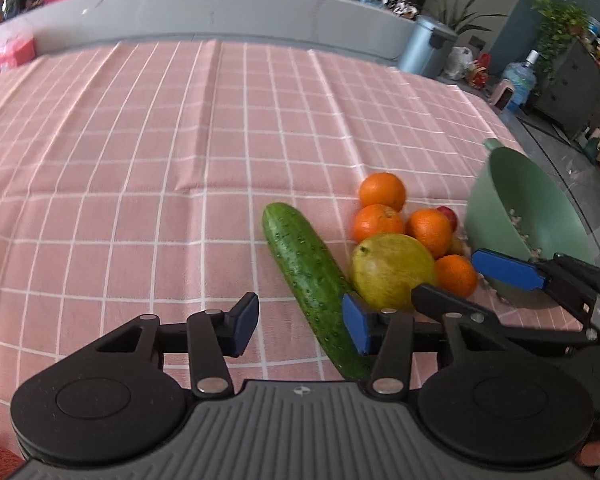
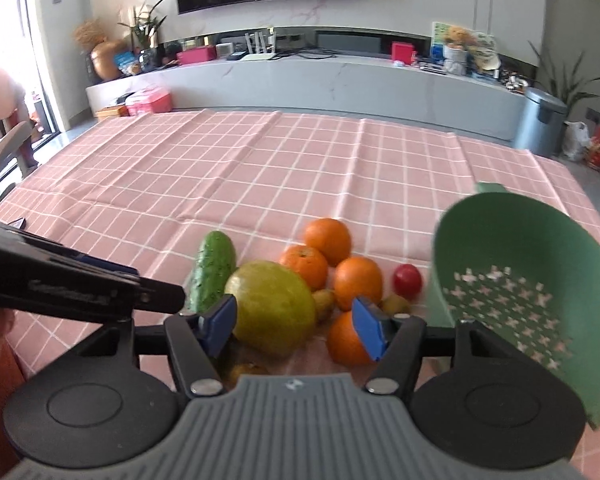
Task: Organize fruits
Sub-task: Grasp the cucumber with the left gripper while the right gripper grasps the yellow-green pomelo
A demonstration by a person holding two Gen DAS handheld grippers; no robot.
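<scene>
Fruit sits bunched on the pink checked tablecloth point(image 1: 140, 160): a cucumber point(image 1: 308, 276), a large yellow-green citrus point(image 1: 392, 272), several oranges point(image 1: 382, 191), a small red fruit point(image 2: 407, 280) and a few small olive-coloured ones, all just beside a green colander point(image 2: 512, 280) that lies tipped on its side with its mouth toward the pile. The left gripper point(image 1: 304, 322) hangs with its jaws partly spread and nothing pinched; the cucumber's near end lies in the gap, closer to the right-hand pad, which looks near or against it, while the other pad is clear. The right gripper point(image 2: 296, 326) is likewise partly spread and empty, its pads flanking the big citrus and one orange without pressing either. The main risk, as I judge it, is rolling: the round fruit touch one another, so a nudge from either pad could scatter them toward the table edge. Closing off-centre on the cucumber's end could make it pivot or slip out. The two grippers are also close together and could collide, and the tipped colander may rock if bumped. The cucumber's long axis runs from the near gripper away and to the left, its far end pointing to the open cloth.
</scene>
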